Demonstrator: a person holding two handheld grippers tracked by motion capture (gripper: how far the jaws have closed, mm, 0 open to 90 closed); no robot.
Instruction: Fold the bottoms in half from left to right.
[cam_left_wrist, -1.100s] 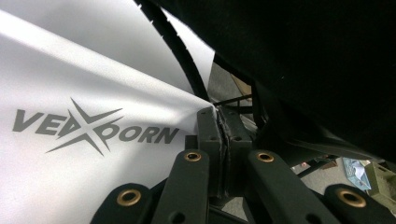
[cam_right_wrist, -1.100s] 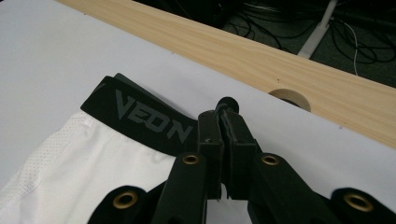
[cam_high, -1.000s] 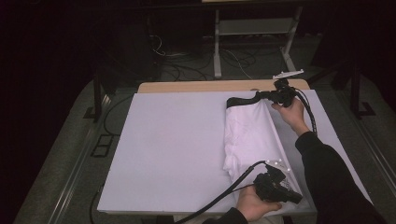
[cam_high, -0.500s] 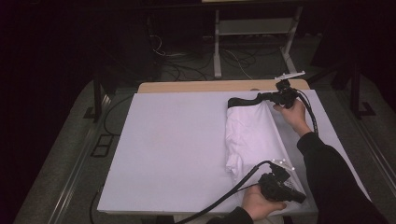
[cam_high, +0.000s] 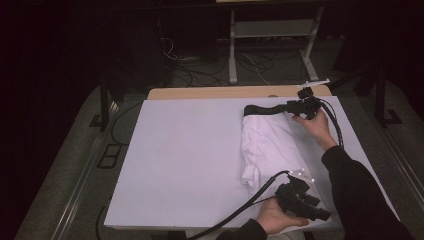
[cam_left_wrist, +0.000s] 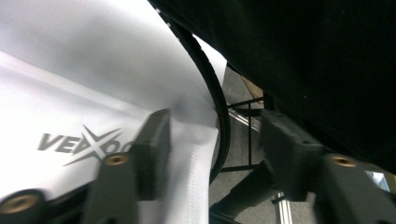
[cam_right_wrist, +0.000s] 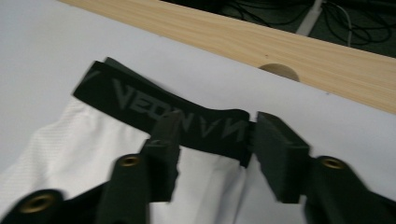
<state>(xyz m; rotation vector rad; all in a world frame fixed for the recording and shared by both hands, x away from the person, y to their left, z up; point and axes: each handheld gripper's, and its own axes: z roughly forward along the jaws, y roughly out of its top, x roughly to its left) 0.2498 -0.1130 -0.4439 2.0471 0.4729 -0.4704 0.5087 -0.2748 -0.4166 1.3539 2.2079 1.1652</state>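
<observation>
A white garment (cam_high: 270, 145) with a black lettered waistband (cam_high: 260, 109) lies folded on the white sheet (cam_high: 190, 160). My right gripper (cam_high: 291, 106) is at the waistband's far right end. In the right gripper view its jaws (cam_right_wrist: 219, 123) have just been opening. They stand apart, with the waistband (cam_right_wrist: 140, 105) end between them and untouched. My left gripper (cam_high: 320, 212) is at the table's near edge. Its jaws (cam_left_wrist: 217, 121) have also just been opening and stand apart. One jaw is over the logo-printed white fabric (cam_left_wrist: 70, 116), whose hem reaches into the gap unpressed.
The table's wooden edge (cam_high: 210, 92) runs along the far side of the sheet, with a round hole (cam_right_wrist: 279, 71) in it. A black sleeve (cam_high: 360, 190) crosses the right side. Cables and a metal stand (cam_high: 270, 30) lie on the floor beyond.
The garment's near end, drawn out toward the left gripper a second ago, has settled back on the sheet. Both hands have stayed about where they were.
</observation>
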